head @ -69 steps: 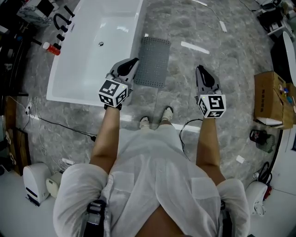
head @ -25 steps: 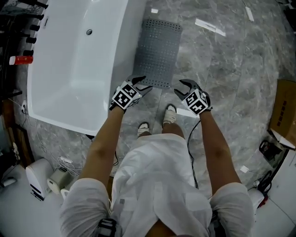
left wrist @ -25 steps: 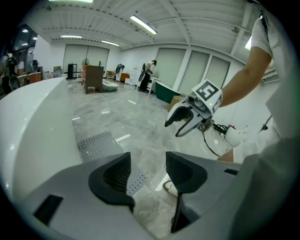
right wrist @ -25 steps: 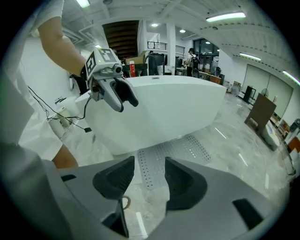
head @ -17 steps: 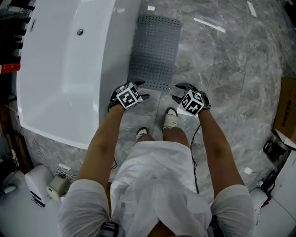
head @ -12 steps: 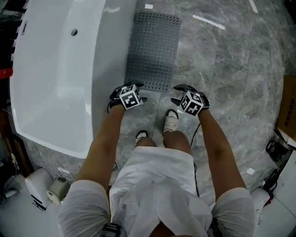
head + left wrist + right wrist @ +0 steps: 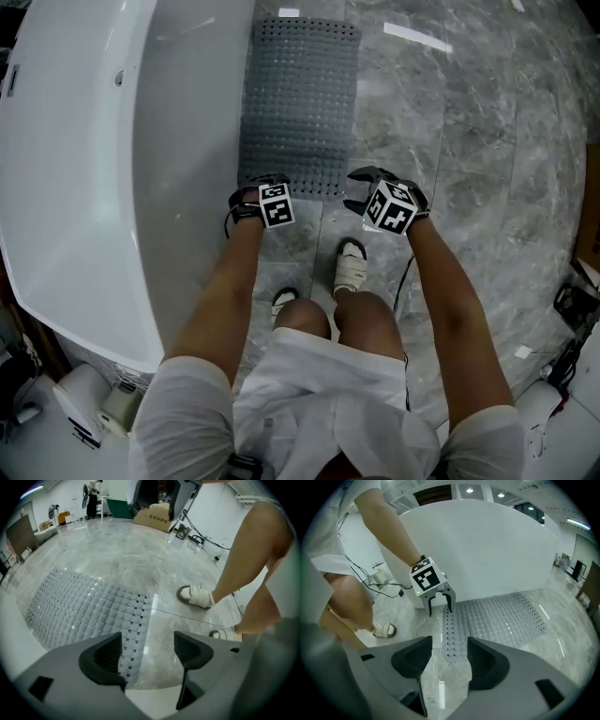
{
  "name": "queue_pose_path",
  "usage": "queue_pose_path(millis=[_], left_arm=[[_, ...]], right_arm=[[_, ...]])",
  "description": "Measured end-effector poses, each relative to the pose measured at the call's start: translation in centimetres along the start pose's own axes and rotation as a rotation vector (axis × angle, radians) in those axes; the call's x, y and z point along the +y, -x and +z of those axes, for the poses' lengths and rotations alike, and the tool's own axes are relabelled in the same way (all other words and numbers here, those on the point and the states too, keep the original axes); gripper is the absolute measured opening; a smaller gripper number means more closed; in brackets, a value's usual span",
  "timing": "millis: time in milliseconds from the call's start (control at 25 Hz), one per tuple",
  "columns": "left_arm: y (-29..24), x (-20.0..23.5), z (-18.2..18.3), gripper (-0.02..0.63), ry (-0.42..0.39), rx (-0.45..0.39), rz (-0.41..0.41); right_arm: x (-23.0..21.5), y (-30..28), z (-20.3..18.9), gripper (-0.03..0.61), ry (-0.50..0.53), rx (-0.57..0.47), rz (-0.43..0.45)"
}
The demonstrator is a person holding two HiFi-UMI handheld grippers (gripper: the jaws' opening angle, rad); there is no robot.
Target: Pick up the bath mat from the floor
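Observation:
The grey perforated bath mat (image 7: 300, 103) lies flat on the marble floor beside the tub. My left gripper (image 7: 265, 185) hovers at the mat's near left corner, jaws opening. In the left gripper view the mat (image 7: 79, 611) has its near edge under the left gripper (image 7: 147, 651), and nothing is pressed between the pads. My right gripper (image 7: 359, 190) is at the near right corner, jaws opening wide. In the right gripper view the mat's (image 7: 497, 616) corner sits just ahead of the right gripper's (image 7: 449, 660) gap, untouched, with the left gripper (image 7: 439, 599) standing over the far corner.
A white bathtub (image 7: 94, 141) runs along the mat's left side. The person's sandalled feet (image 7: 352, 267) stand just behind the mat's near edge. A cable (image 7: 405, 281) trails by the right foot. White appliances (image 7: 84, 412) sit at lower left.
The person has bent down and both grippers have dropped from waist height to the mat's near edge. Both pairs of jaws stand wider apart than a second ago.

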State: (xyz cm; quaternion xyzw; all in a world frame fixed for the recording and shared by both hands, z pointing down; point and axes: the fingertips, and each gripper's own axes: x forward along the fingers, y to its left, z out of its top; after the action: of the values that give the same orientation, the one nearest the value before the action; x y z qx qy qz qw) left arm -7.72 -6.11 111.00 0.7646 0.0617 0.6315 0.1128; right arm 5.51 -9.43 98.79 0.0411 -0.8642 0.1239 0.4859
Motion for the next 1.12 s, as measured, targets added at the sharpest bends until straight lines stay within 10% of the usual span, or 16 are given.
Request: queue_pose_path(millis=[800,1120], left_arm=[[-12.9,2.3,-0.9,0.421,-0.153,0.059,0.023],[-14.2,2.8,-1.0,0.428,-0.188,0.042,0.147]], right_arm=[[-3.5,-7.3,-2.2,0.25,-0.031,-0.039,0.013],[-4.0,-8.0,-3.1,0.249,-0.069,-0.054,0.006]])
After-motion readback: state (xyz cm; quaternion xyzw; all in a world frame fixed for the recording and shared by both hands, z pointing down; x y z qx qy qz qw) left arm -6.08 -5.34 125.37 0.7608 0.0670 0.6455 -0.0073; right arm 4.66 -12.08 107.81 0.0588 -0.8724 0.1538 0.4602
